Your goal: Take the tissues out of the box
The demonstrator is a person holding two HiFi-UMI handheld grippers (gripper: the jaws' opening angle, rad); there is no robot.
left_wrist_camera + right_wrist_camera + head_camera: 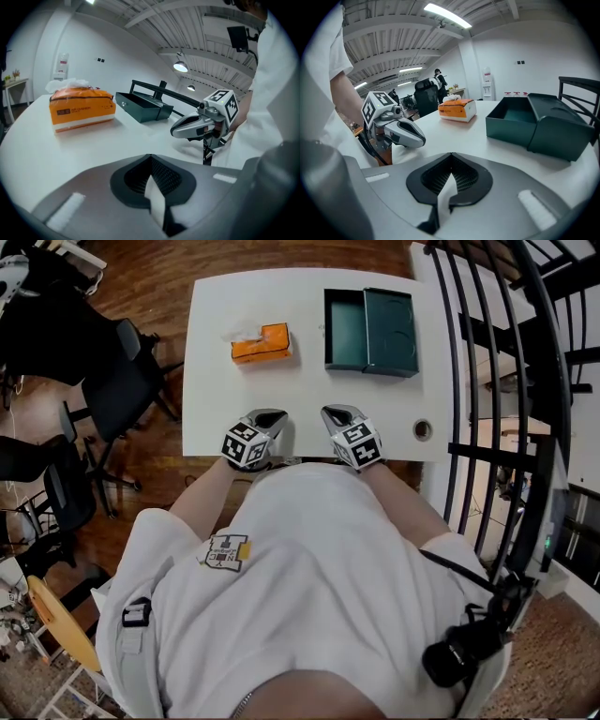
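An orange tissue box [261, 343] lies at the far left of the white table [216, 399], with a white tissue [246, 334] poking out of its top. In the left gripper view the box [82, 110] is ahead and to the left; in the right gripper view it [457, 109] sits far off. My left gripper [265, 415] and right gripper [337, 412] rest side by side at the table's near edge, well short of the box. Both are shut with nothing between their jaws [151, 157] [451, 155].
A dark green box [370, 331] stands open at the far right of the table. A round grommet hole [423, 429] sits near the table's right front corner. Black office chairs [112, 371] stand to the left, and a black metal railing [506, 381] runs along the right.
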